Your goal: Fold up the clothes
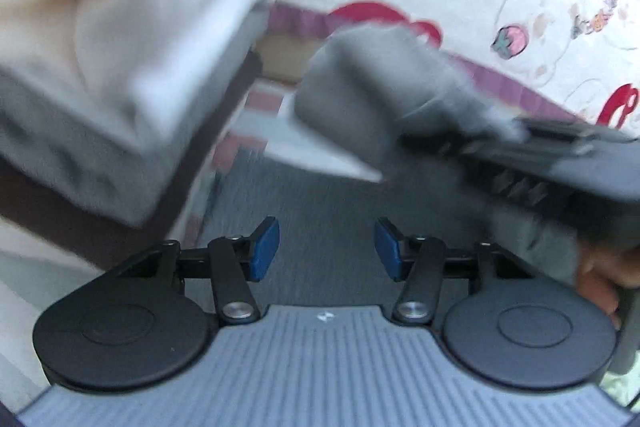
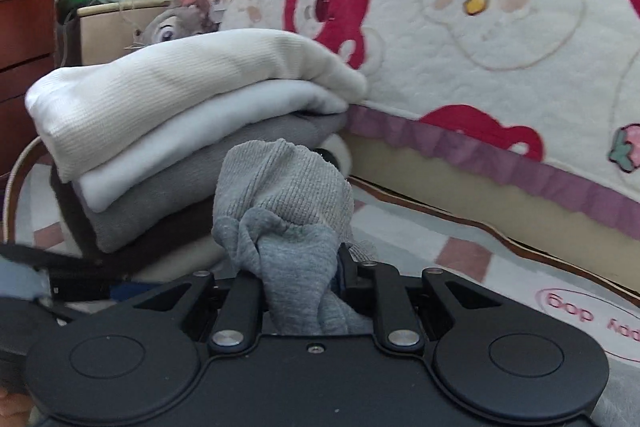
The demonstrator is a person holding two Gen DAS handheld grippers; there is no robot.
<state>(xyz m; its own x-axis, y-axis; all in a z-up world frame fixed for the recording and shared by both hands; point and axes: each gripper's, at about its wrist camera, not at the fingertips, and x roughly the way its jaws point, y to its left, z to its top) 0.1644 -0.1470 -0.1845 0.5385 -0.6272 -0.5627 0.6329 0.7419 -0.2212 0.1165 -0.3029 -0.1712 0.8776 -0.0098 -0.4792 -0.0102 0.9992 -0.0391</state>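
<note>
Two grippers are in view. The right gripper [image 2: 304, 267] has its jaws closed on a bunched grey garment [image 2: 284, 195], which rises in a crumpled mass between the fingers. The left gripper [image 1: 326, 249] has its blue-padded jaws spread wide apart with nothing between them; it is positioned over grey fabric. A stack of folded clothes [image 2: 180, 131], cream on top, then white, then grey, rests just behind the held garment. A bear-print blanket [image 2: 500, 27] hangs behind the stack. The left wrist view is motion-blurred.
</note>
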